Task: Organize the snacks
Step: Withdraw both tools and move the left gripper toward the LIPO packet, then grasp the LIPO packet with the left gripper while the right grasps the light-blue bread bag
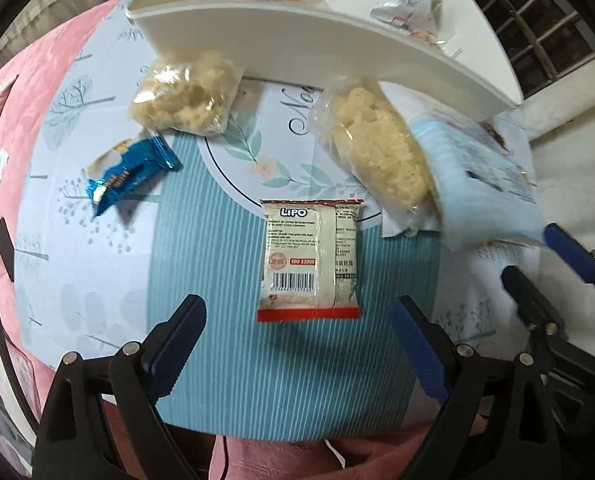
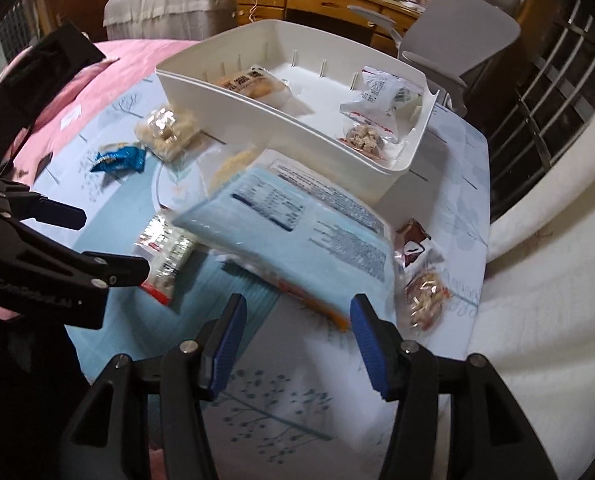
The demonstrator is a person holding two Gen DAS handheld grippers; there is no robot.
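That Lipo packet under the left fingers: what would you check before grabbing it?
1. Lipo packet lies flat, nothing on top: ok.
2. Left gripper open wider than the packet: ok.
3. Fingers lined up on both sides of it: ok.
4. Fingers down at packet level: cannot tell.
5. Right gripper out of the way: cannot tell; it is open beside a blurred blue pack.
6. Room in the white bin: ok.
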